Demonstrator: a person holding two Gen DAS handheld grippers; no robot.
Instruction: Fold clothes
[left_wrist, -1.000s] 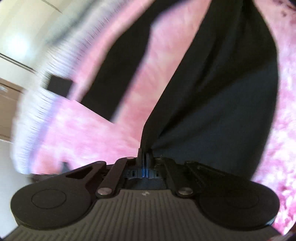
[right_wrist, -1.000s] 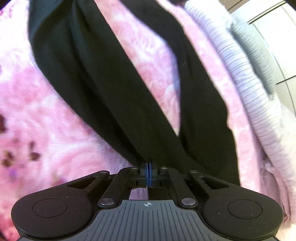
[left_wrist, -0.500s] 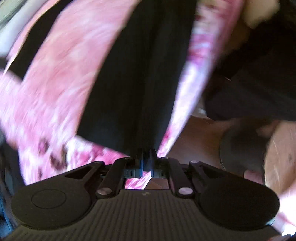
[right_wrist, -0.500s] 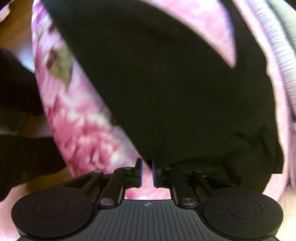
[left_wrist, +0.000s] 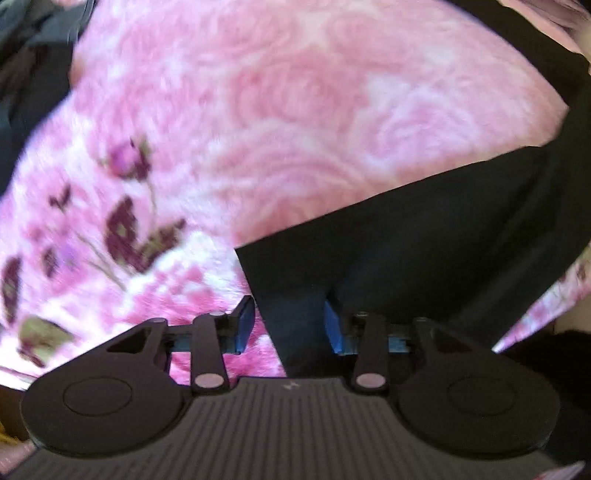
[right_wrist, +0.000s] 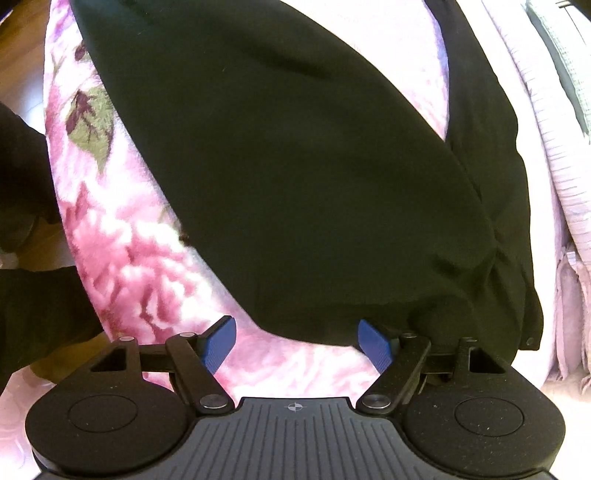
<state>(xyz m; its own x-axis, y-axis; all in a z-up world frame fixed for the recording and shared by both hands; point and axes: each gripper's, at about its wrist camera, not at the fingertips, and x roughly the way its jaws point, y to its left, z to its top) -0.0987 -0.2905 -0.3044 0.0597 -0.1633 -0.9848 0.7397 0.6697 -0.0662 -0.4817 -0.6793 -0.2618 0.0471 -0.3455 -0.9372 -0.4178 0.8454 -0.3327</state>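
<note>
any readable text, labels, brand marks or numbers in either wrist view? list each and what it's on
No readable words or numbers in either view.
Left gripper: a small pale mark on its ribbed housing, too small and blurred to read.
Right gripper: a small crosshair circle symbol on its ribbed housing, no lettering.
Black garment: no tag or print visible.
Pink floral blanket: pattern only, no text.

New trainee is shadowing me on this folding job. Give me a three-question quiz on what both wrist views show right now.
1. True or false: the right tool is clamped on the black garment.
2. What lies under the garment?
   A. pink floral blanket
   B. bare wood
   C. white sheet
3. What is between the left tool's blue pads?

Key:
1. False: its jaws are opening, pads clear of the cloth.
2. A
3. A strip of the black garment.
</note>
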